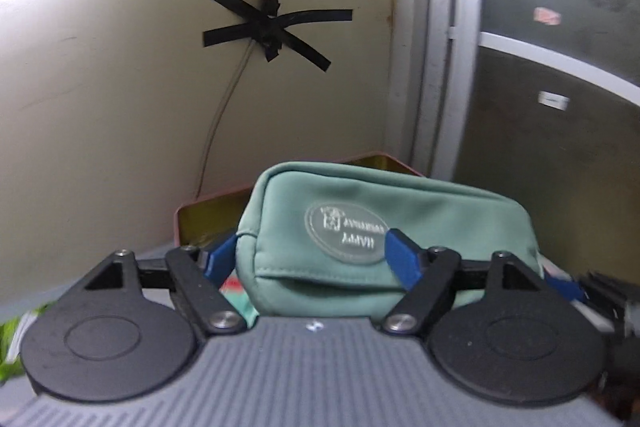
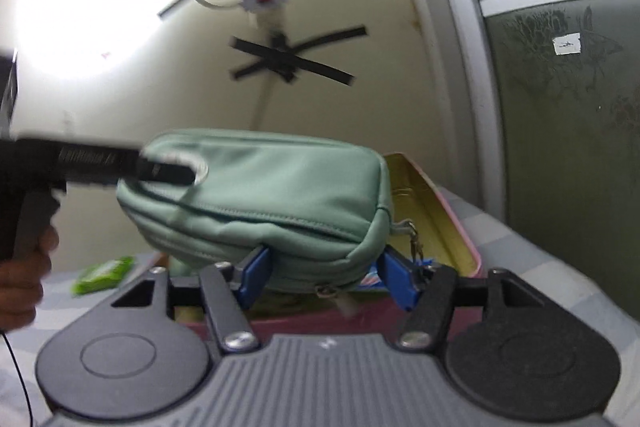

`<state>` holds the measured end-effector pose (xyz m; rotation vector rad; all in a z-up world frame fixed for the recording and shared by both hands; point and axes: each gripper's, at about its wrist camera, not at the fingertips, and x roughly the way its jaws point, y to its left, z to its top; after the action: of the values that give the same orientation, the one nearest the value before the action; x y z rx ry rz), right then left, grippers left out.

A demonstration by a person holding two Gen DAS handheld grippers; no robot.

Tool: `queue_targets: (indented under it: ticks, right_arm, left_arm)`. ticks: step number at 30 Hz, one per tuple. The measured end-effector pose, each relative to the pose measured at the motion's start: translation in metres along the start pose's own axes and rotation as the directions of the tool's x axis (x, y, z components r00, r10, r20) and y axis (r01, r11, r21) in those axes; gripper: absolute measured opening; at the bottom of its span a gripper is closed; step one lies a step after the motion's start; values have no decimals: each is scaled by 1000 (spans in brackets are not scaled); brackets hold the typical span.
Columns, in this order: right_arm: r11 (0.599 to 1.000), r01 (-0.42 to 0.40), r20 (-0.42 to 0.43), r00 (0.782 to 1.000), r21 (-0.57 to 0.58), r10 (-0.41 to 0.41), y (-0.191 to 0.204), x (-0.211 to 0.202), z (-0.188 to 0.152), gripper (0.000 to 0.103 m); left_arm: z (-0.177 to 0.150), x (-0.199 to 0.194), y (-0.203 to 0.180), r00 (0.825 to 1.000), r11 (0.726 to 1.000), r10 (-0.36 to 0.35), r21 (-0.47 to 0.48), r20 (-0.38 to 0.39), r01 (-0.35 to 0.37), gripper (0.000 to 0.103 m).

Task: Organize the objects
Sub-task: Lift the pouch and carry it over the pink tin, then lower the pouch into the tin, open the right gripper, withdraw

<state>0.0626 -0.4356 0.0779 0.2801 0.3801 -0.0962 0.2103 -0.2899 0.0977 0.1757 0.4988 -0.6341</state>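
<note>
Both hand-held grippers grip my green pouch (image 1: pixel 384 223): left hand-held gripper (image 1: pixel 308 259) clamps one end, right hand-held gripper (image 2: pixel 320 275) the other. Pouch hangs over the open tin box (image 2: pixel 436 211).

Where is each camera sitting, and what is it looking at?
Left wrist: sits on the left gripper, looking forward at the green pouch between its blue fingers; no hand shows.
Right wrist: sits on the right gripper, looking at the pouch's zipper side; a hand shows.
Shared: pouch, open tin, taped wall cross.
</note>
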Motion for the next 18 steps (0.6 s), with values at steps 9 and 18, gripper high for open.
queue_targets:
  ticks: [9, 18]
  right_arm:
    - [999, 36, 26, 999, -17, -36, -8, 10, -12, 76]
    - [996, -15, 106, 994, 88, 6, 2, -41, -23, 76]
  left_arm:
    - [-12, 37, -3, 991, 994, 95, -37, -97, -99, 86]
    - [-43, -51, -14, 993, 994, 112, 0, -25, -112, 86]
